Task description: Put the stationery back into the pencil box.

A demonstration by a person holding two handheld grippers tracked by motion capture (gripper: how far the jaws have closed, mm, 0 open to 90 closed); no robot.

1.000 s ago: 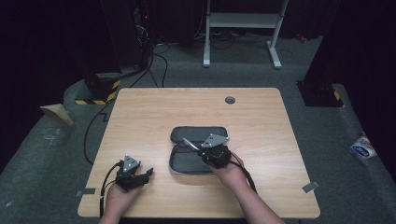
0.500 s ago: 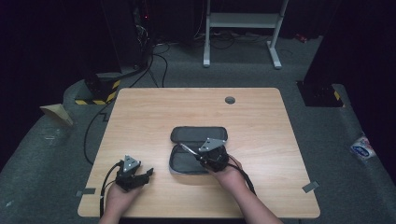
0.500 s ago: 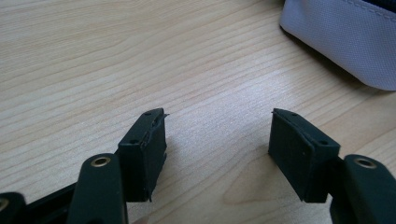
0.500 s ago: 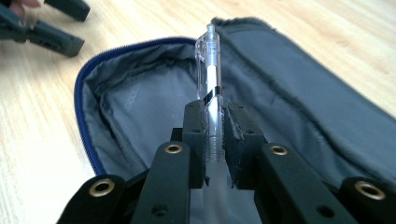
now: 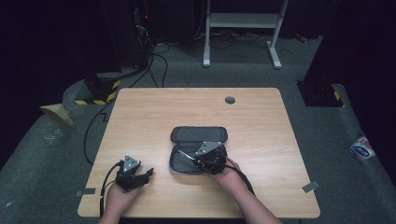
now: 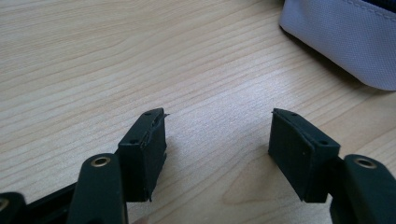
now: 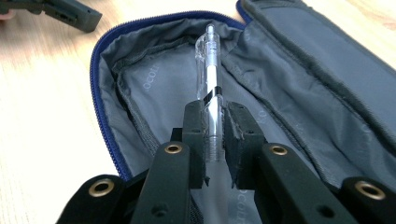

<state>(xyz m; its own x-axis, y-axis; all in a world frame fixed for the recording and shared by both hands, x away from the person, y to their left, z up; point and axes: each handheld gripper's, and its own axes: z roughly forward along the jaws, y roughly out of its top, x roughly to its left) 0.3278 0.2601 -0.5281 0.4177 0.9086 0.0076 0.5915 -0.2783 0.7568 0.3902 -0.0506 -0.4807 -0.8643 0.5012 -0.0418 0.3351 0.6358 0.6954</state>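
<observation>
1. Wooden table (image 5: 140,116): one, light grain, with a single round grommet hole (image 5: 229,100) near its far edge.
2. Pencil case (image 5: 198,135): one, grey fabric, lying unzipped on the table just right of centre; its lid is folded back toward the far side. In the right gripper view the grey lining (image 7: 154,84) and a blue zip edge (image 7: 100,116) show.
3. Right gripper (image 5: 192,157): its jaws are clamped on a clear ballpoint pen (image 7: 208,70), one in number, which points out over the open case interior. The pen's tip end stands above the lining; whether it touches the fabric cannot be told.
4. Left gripper (image 5: 148,173): resting low over bare wood at the table's near left, well apart from the pen. Its jaws stand apart with nothing between them; in the left gripper view one corner of the case (image 6: 345,42) lies beyond them at upper right.
5. Nothing stands between the pen and the case opening.
6. Surroundings: a white metal stand (image 5: 243,28) on the floor beyond the table, black cables (image 5: 154,65), one yellow-and-black striped block (image 5: 100,91) at far left, and one crumpled wrapper (image 5: 363,148) on the floor at right.
</observation>
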